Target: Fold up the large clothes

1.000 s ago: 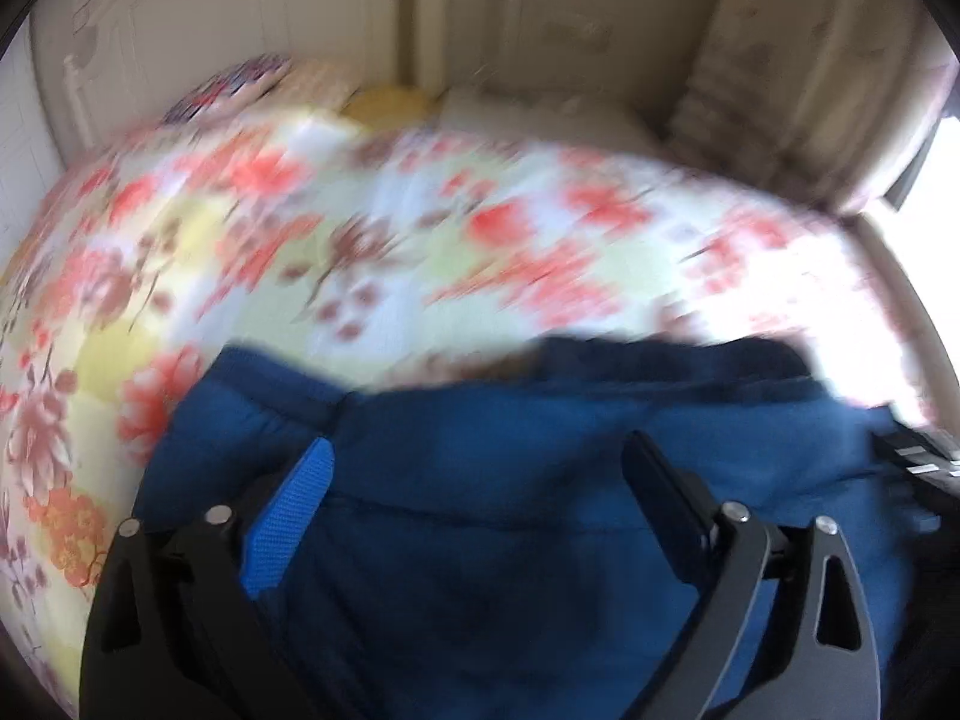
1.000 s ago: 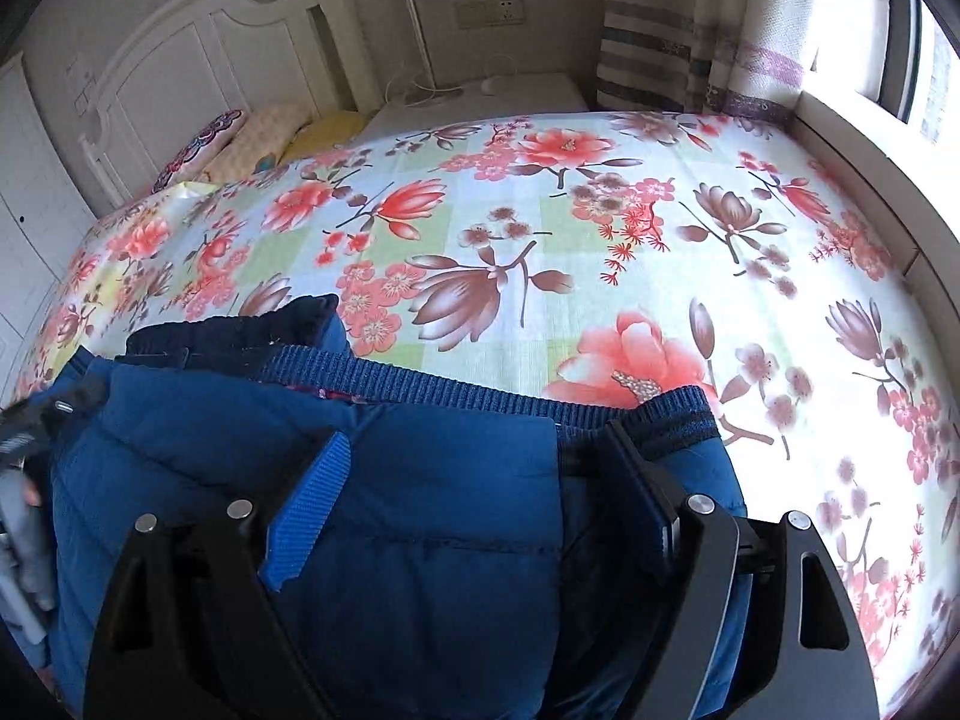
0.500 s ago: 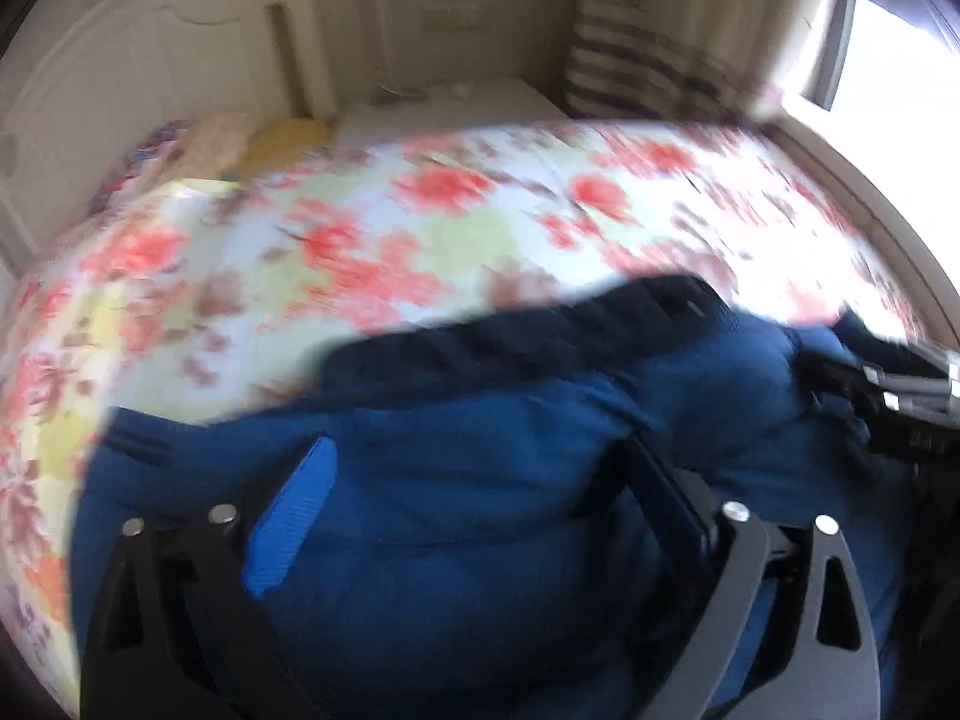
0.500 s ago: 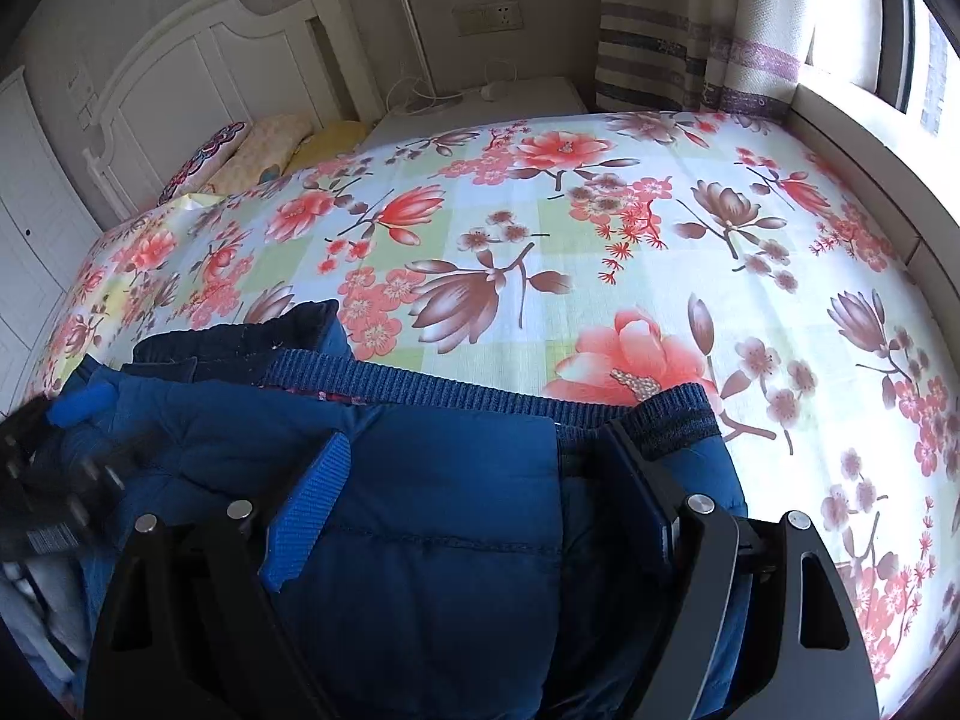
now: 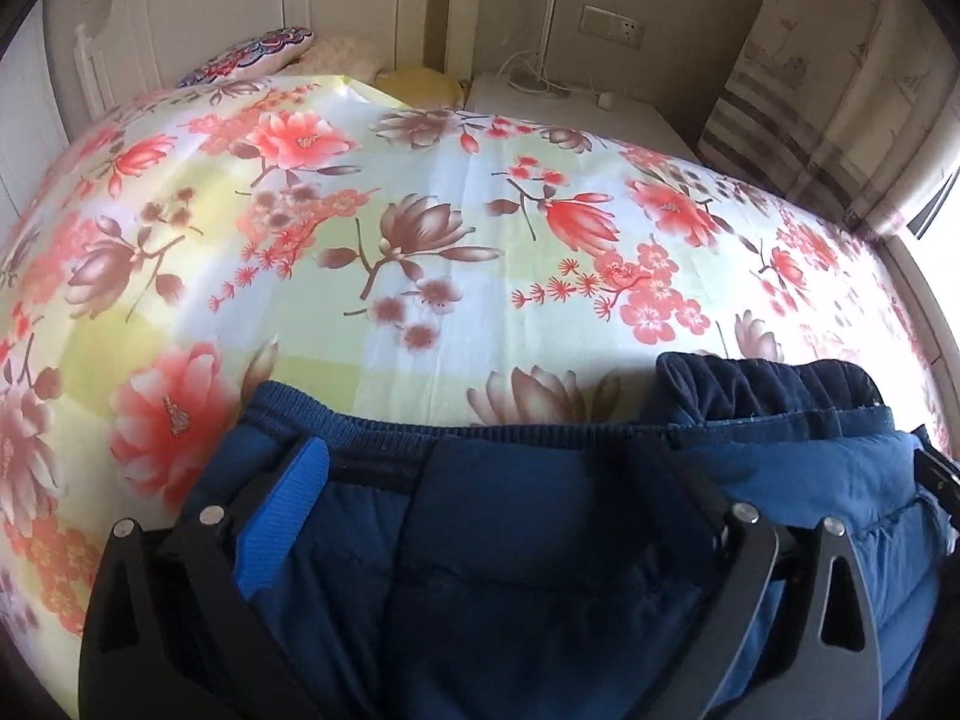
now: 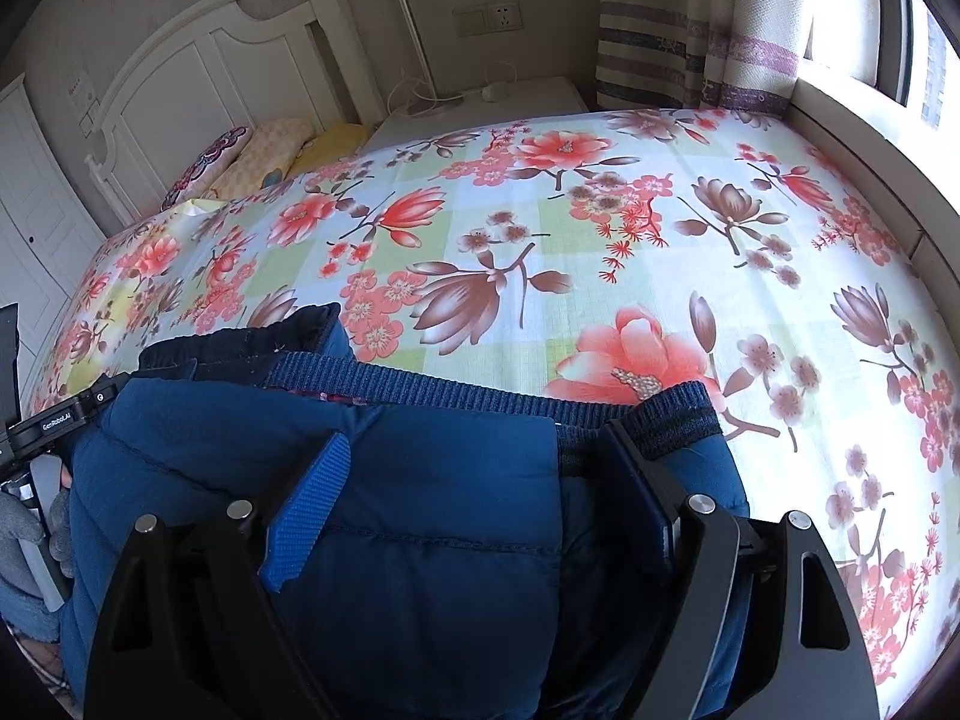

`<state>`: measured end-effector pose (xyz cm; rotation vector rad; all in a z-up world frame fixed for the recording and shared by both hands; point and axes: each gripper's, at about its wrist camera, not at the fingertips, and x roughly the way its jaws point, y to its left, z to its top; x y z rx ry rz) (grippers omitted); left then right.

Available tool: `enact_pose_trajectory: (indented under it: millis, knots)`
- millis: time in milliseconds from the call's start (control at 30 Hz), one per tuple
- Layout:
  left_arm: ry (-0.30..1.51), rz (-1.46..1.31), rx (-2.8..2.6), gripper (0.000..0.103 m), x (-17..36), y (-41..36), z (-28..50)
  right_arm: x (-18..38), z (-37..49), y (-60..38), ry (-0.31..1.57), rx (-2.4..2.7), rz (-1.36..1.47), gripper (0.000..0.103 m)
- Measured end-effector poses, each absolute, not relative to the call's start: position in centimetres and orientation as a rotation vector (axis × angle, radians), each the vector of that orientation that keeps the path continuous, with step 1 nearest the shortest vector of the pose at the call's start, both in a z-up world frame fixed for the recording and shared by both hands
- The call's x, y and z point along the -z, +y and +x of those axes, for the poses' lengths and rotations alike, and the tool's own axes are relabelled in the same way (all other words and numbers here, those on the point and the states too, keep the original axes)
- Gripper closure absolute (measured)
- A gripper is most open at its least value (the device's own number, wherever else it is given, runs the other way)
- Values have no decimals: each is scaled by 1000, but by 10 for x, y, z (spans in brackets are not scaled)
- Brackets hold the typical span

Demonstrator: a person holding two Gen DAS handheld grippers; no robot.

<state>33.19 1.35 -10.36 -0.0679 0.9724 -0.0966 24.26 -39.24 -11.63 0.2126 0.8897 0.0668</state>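
Note:
A blue padded jacket (image 5: pixel 540 546) with a dark ribbed hem lies bunched on the near part of the flowered bed sheet (image 5: pixel 420 228). It also shows in the right wrist view (image 6: pixel 420 492). My left gripper (image 5: pixel 480 468) is open, its fingers spread wide over the jacket's hem. My right gripper (image 6: pixel 474 450) is open too, fingers wide over the jacket near its ribbed edge (image 6: pixel 672 414). The left gripper's body (image 6: pixel 54 420) shows at the left edge of the right wrist view.
Pillows (image 6: pixel 264 150) lie at the white headboard (image 6: pixel 198 78). A white nightstand (image 5: pixel 570 102) with a lamp pole and cables stands beside the bed. A striped curtain (image 6: pixel 690 30) and a window ledge (image 6: pixel 852 138) run along the right side.
The left gripper has swung about over the jacket, and its view is now sharp and settled on the hem. The right gripper has stayed nearly still. Both stay open.

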Motion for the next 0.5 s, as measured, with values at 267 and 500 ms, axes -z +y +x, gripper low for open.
enact_pose_trajectory:
  millis: [267, 500]
  knots:
    - [958, -38, 80, 3, 109, 10, 335, 64, 219, -323, 760, 9, -44, 28]
    - [959, -44, 85, 3, 108, 11, 335, 104, 219, -207, 866, -221, -348, 20]
